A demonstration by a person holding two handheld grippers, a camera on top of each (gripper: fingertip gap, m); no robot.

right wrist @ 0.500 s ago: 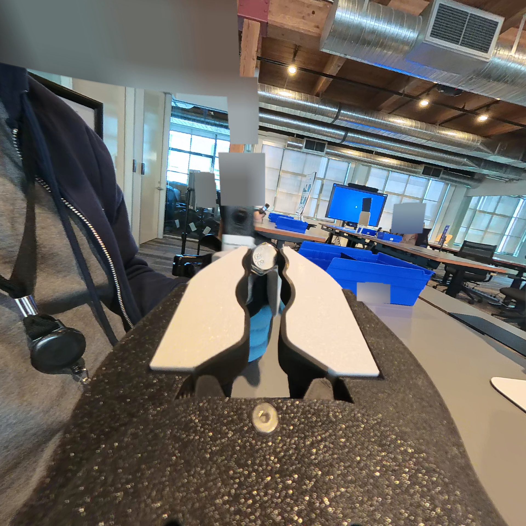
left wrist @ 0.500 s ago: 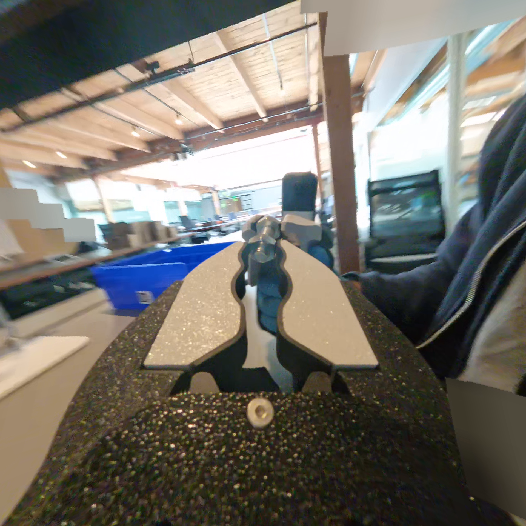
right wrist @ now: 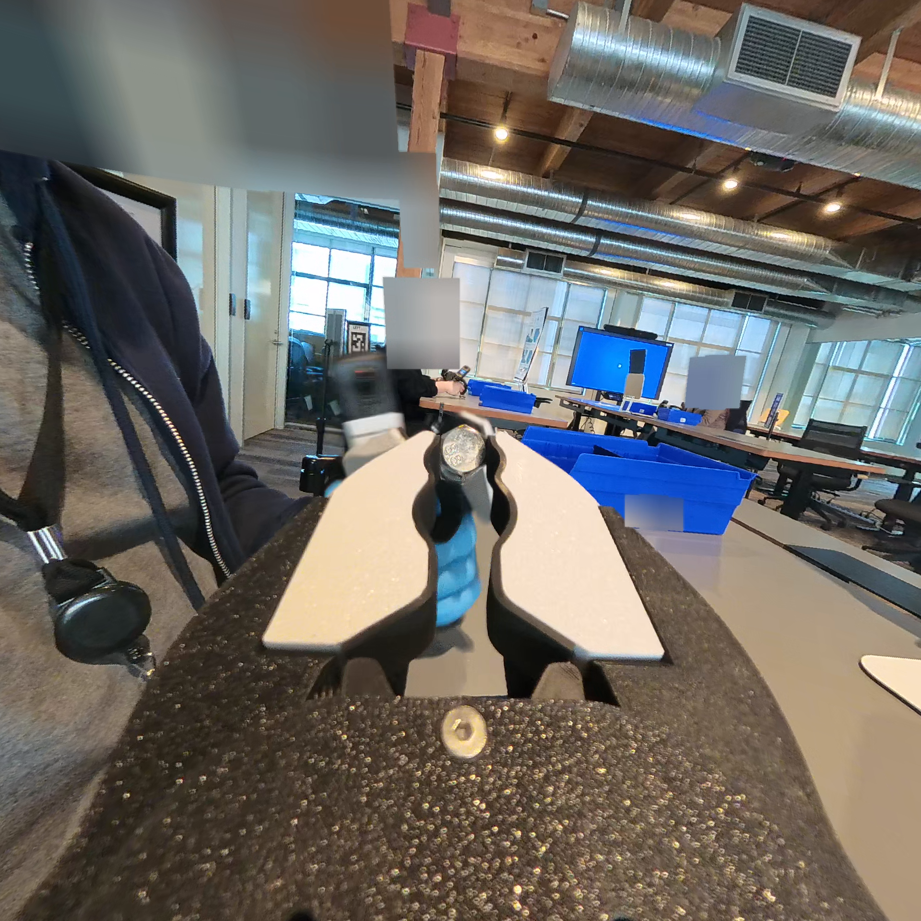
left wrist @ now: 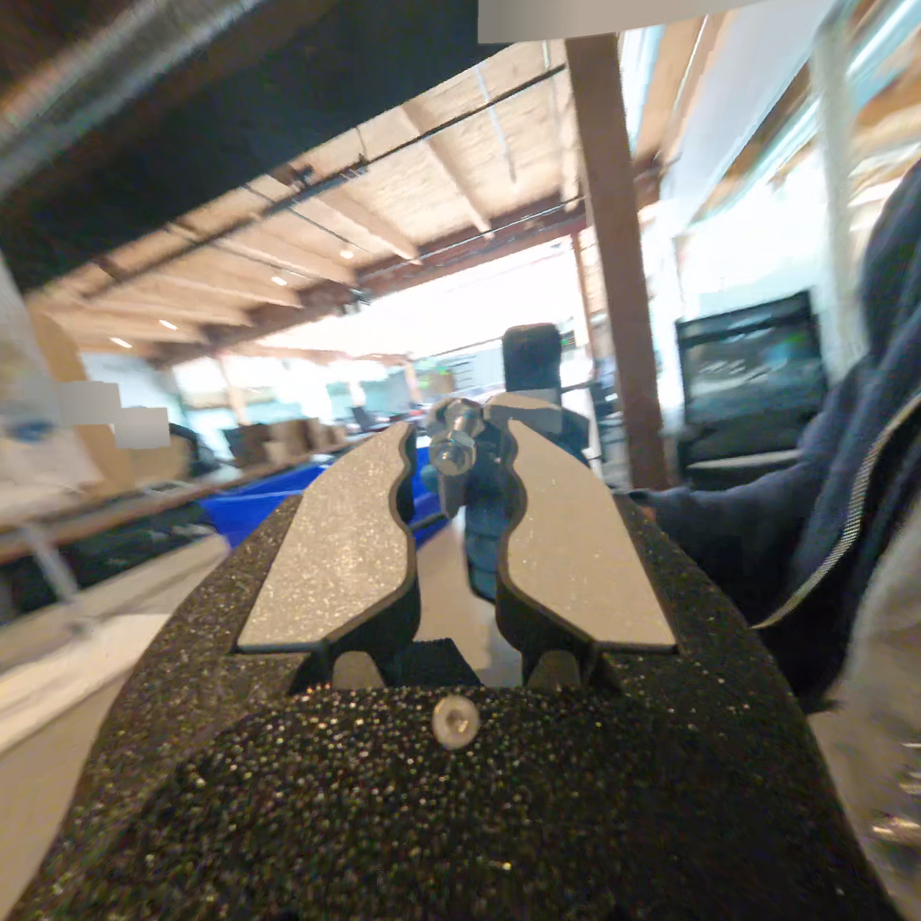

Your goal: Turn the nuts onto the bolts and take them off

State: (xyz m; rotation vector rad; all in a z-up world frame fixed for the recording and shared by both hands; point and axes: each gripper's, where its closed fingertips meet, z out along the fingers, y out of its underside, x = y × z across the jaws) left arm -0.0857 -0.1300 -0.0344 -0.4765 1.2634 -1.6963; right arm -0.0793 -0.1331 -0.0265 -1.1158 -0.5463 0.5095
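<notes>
The right hand-held gripper [right wrist: 461, 448] is closed on the hexagonal head of the silver steel bolt [right wrist: 462, 456]; the bolt's threaded shank points ahead toward the left hand-held gripper [left wrist: 461, 438]; that gripper stands open, its fingers either side of the silver hexagonal nut [left wrist: 451, 448] without gripping; the nut sits partway along the thread; judged: turning is unfinished.
</notes>
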